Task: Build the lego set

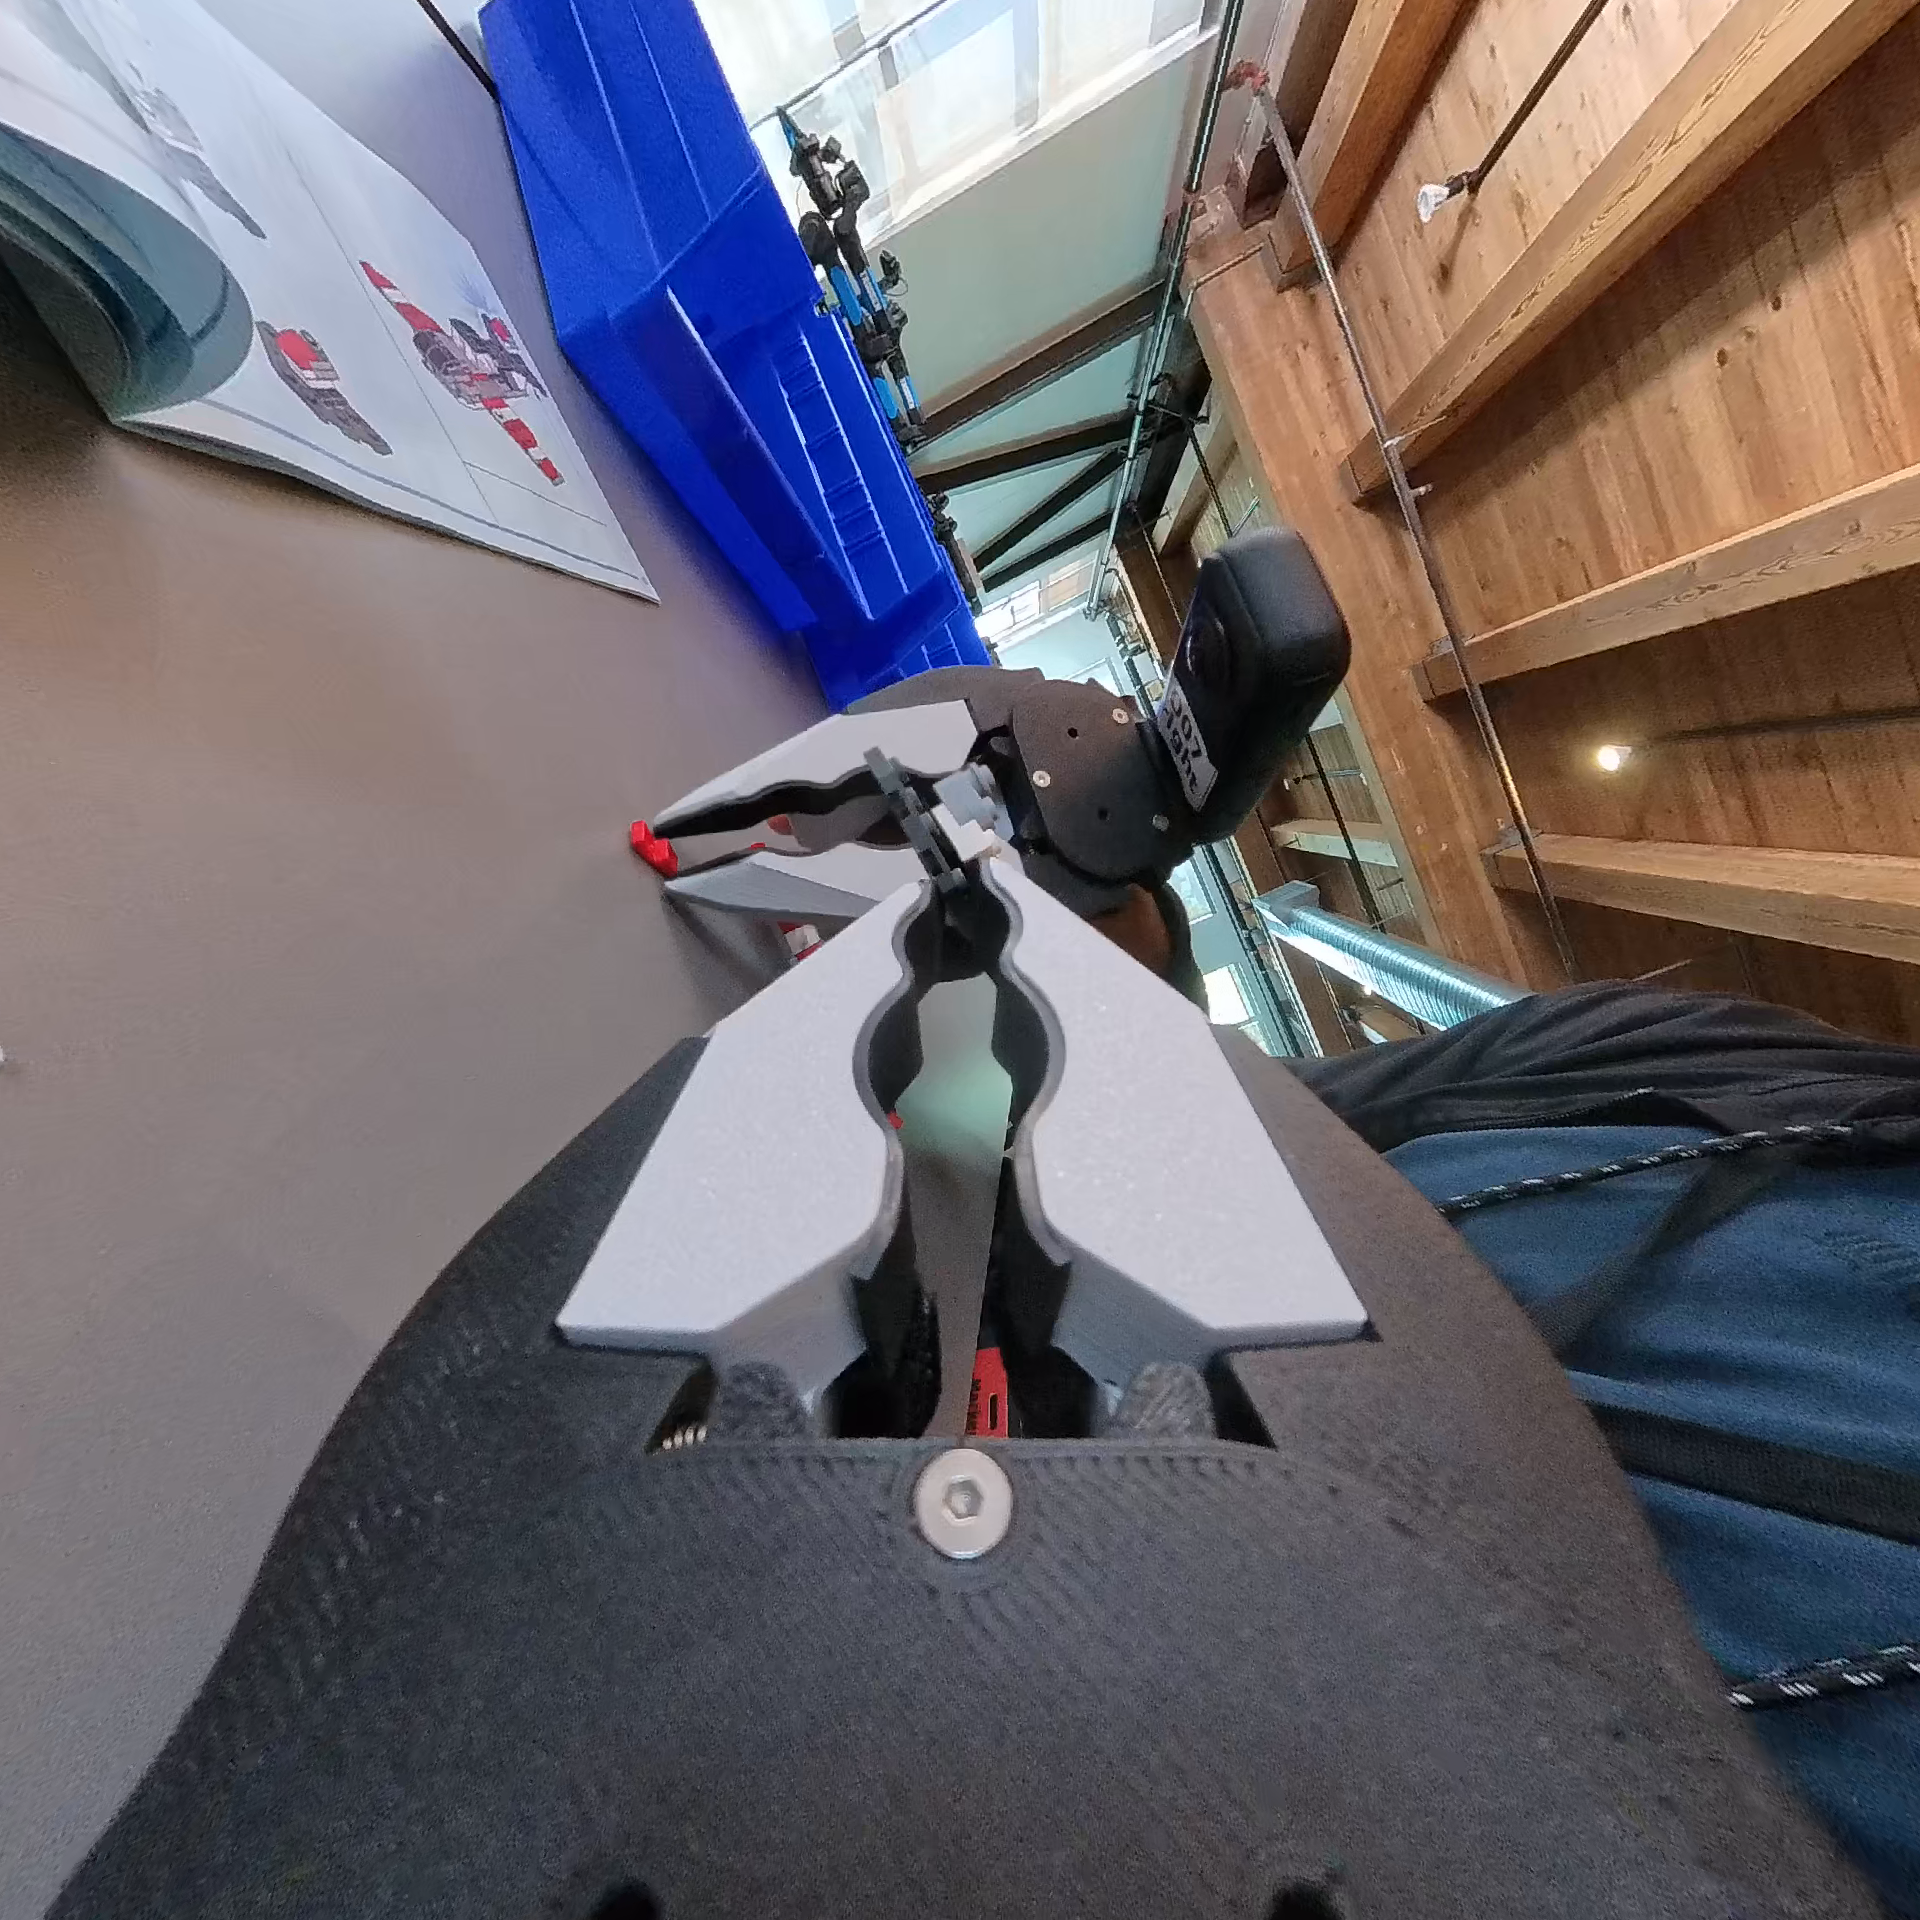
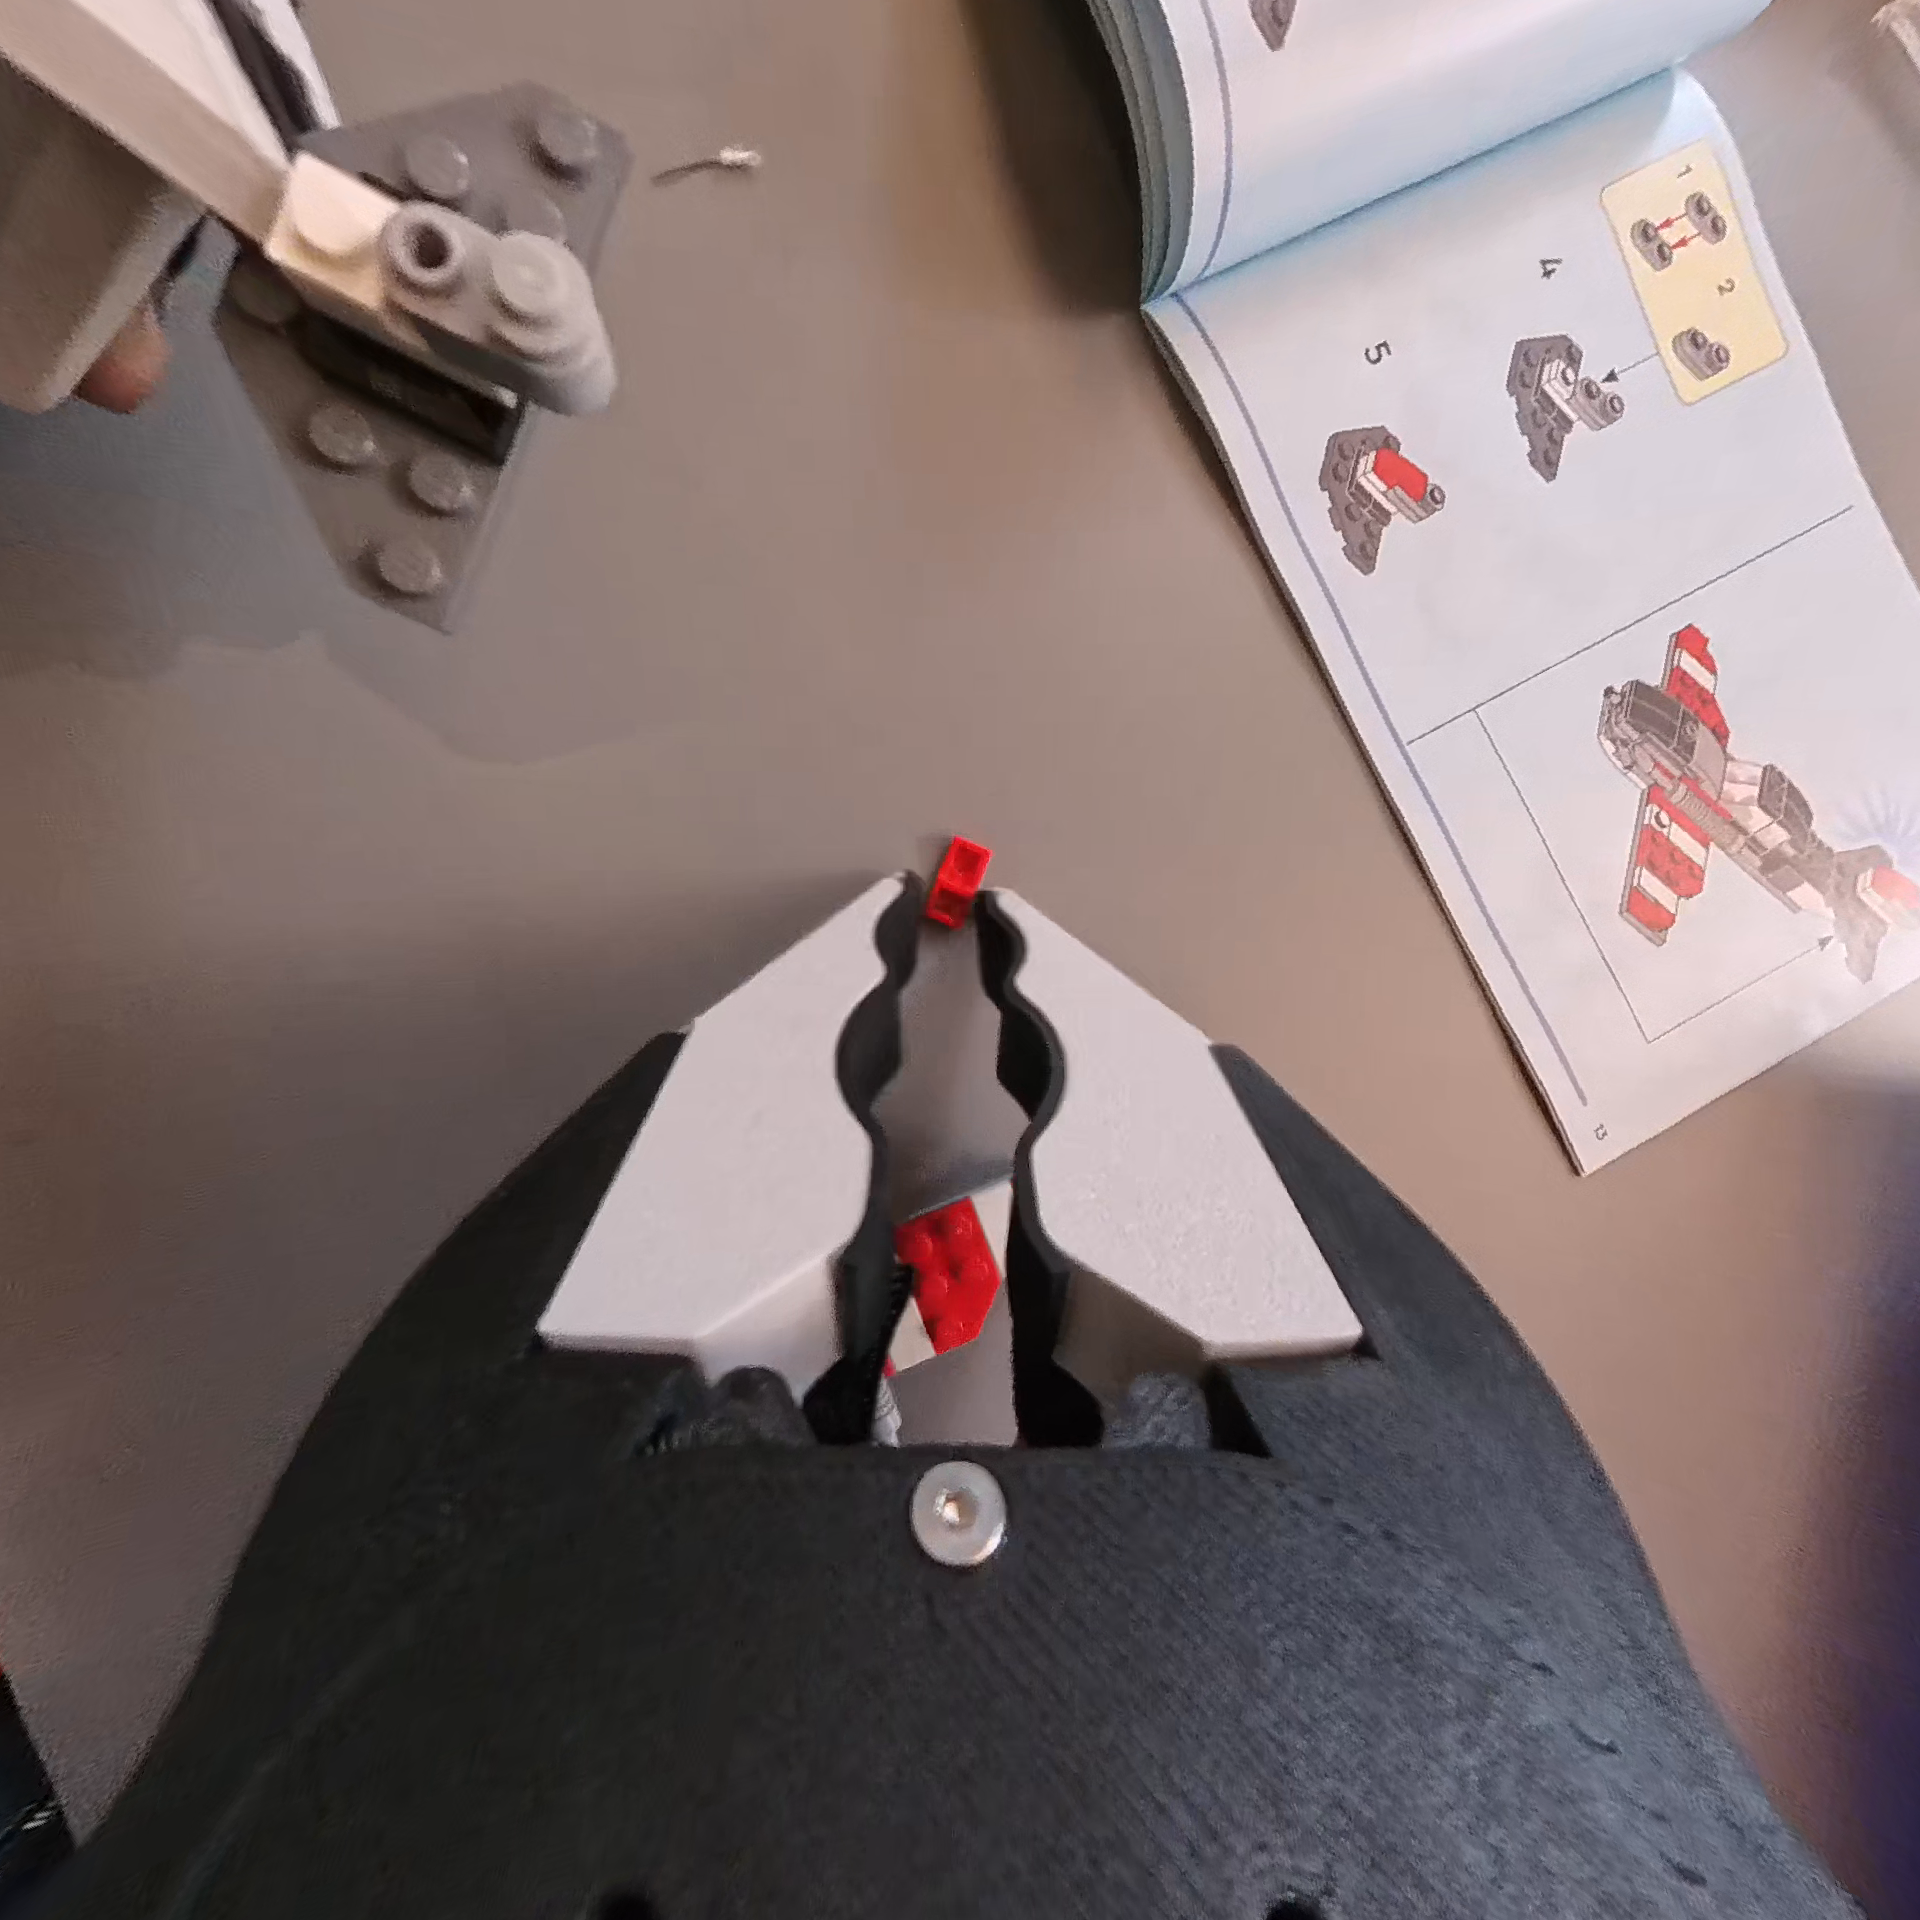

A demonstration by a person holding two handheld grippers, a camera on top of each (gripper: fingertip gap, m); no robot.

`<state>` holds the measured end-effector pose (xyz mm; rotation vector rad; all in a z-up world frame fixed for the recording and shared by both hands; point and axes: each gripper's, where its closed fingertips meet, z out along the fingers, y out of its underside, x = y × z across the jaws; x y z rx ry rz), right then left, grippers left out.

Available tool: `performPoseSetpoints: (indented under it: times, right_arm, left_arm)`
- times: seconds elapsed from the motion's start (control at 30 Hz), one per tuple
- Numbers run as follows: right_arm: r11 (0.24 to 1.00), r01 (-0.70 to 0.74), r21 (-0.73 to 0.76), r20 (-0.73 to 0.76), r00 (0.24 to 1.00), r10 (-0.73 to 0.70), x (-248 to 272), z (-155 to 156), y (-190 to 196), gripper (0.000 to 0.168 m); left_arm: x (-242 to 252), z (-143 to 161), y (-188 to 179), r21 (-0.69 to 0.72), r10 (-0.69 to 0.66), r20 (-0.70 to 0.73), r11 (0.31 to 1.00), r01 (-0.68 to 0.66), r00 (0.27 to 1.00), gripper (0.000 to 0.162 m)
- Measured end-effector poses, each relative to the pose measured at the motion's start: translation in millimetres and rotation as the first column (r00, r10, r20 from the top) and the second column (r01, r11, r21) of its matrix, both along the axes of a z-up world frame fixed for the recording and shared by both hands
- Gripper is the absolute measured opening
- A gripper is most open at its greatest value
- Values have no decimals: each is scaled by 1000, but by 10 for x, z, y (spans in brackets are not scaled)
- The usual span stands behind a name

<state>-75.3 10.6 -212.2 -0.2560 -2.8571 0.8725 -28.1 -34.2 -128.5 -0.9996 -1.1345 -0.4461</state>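
Observation:
My left gripper [image 1: 951, 896] is shut on a dark grey wedge-plate assembly [image 1: 932, 840] with light grey and white bricks on it, held above the table. In the right wrist view it shows at the upper left [image 2: 447, 343], with the left gripper [image 2: 286, 208] clamping its edge. My right gripper [image 2: 951, 902] is shut on a small red brick [image 2: 961, 878] at its fingertips, low over the brown table [image 2: 727, 644]. In the left wrist view the right gripper [image 1: 665, 831] and the red brick [image 1: 652, 844] lie just beyond the assembly.
An open instruction booklet [image 2: 1558, 520] lies to the right; it also shows in the left wrist view [image 1: 364, 343]. Blue bins [image 1: 727, 312] stand behind it. A red-and-white lego piece [image 2: 945, 1288] lies under the right gripper. A small metal bit [image 2: 717, 161] lies far off. A person's blue clothing [image 1: 1662, 1351] is close by. The left gripper's tips are roughly 11 cm from the right gripper's. From my right tips it is roughly 8 cm to the red-and-white lego piece [image 2: 945, 1288]; from my left, 15 cm.

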Motion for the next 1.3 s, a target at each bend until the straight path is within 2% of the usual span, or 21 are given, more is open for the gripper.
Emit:
performPoseSetpoints:
  times: [0.17,0.5,0.77,1.07,1.3]
  right_arm:
    - [999,-40,-1,-15,999,40,1,5,12,9]
    - [996,-92,2,-76,993,91,-125,230,203,9]
    - [981,-171,-89,-79,983,164,-17,484,159,12]
    - [987,-154,-38,-15,988,154,-15,242,333,14]
    - [976,-217,2,43,975,217,54,82,324,15]
  left_arm:
    - [2,3,-10,0,2,-2,1000,-2,1000,4]
    - [-7,-84,20,-69,0,14,998,1,1000,4]
    - [-5,-97,18,-81,1,17,997,0,1000,5]
    - [-5,-123,28,-92,-3,27,996,5,1000,4]
    - [1,-150,33,-94,-5,44,996,9,999,4]
